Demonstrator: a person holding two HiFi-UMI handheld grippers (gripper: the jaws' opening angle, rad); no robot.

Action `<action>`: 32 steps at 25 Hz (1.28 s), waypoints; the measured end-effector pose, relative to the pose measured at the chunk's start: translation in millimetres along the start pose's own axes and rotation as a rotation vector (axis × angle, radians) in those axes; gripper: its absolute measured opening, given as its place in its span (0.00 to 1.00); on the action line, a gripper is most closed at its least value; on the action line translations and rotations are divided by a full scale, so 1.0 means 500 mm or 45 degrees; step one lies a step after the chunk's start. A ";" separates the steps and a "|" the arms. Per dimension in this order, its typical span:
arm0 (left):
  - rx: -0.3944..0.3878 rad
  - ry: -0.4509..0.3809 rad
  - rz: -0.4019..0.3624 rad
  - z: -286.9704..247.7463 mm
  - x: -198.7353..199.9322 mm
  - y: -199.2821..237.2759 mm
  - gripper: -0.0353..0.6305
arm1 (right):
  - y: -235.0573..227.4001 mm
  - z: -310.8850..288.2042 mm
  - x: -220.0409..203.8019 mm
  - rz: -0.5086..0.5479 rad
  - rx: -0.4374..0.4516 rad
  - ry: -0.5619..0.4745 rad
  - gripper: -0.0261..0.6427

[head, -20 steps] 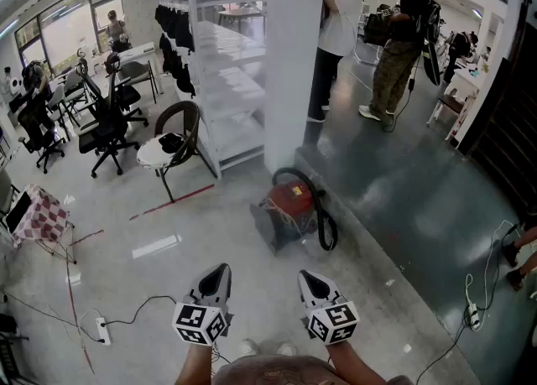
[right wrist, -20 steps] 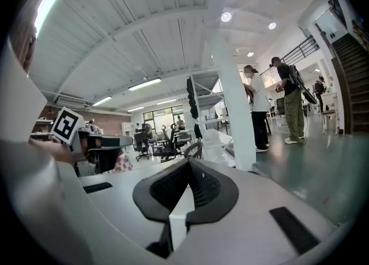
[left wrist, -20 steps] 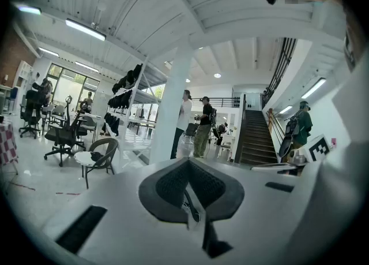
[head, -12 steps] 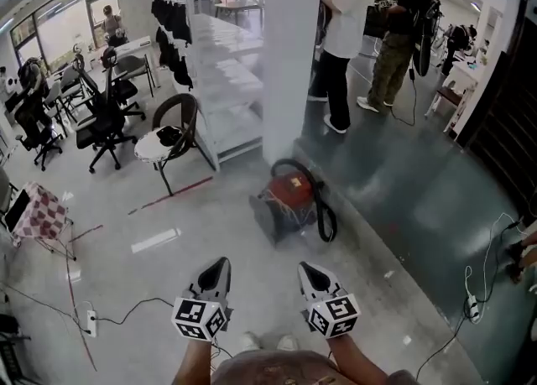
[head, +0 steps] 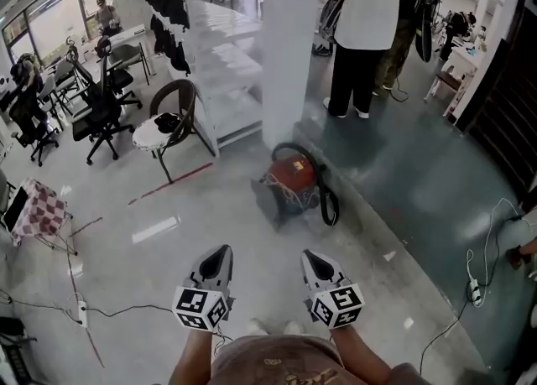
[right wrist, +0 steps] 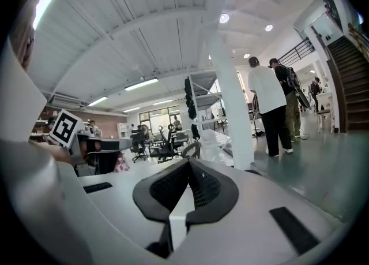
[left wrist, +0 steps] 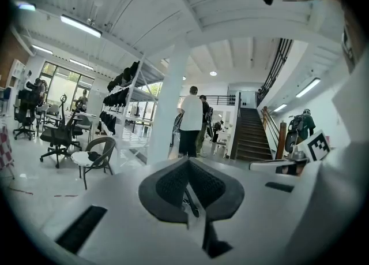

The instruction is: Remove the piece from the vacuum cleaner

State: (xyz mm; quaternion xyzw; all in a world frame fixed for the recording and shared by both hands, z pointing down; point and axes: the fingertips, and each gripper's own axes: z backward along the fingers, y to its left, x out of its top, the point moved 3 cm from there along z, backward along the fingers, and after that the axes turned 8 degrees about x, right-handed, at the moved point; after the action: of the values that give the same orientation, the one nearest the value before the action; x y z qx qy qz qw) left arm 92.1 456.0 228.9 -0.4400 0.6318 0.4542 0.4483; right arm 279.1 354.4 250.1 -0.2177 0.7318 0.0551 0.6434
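Observation:
A red vacuum cleaner (head: 294,182) with a black hose (head: 325,204) lies on the floor beside a white pillar (head: 292,48) in the head view. Both grippers are held low, well short of it. My left gripper (head: 218,256) is shut with nothing between its jaws. My right gripper (head: 312,258) is likewise shut and empty. In the left gripper view the left gripper (left wrist: 188,163) points level across the room; the right gripper (right wrist: 189,163) does the same in the right gripper view. Neither gripper view shows the vacuum cleaner.
A person in a white shirt (head: 362,31) stands just past the pillar, another behind. A wicker chair (head: 172,127) and office chairs (head: 92,115) stand at the left by a white shelf rack (head: 222,81). Cables and a power strip (head: 81,312) lie on the floor; a staircase (left wrist: 251,134) rises beyond.
The person in the white shirt has walked closer to the pillar. The view has shifted slightly; both grippers stay shut and low in front of me.

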 end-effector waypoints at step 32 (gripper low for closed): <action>-0.154 0.060 -0.014 -0.476 0.069 0.185 0.06 | -0.257 -0.425 0.061 -0.025 -0.080 0.019 0.04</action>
State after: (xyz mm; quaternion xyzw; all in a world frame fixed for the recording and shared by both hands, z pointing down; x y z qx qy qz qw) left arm -43.9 239.0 256.1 -0.4802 0.6112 0.4787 0.4083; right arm 131.9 154.6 281.6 -0.2453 0.7323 0.0702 0.6314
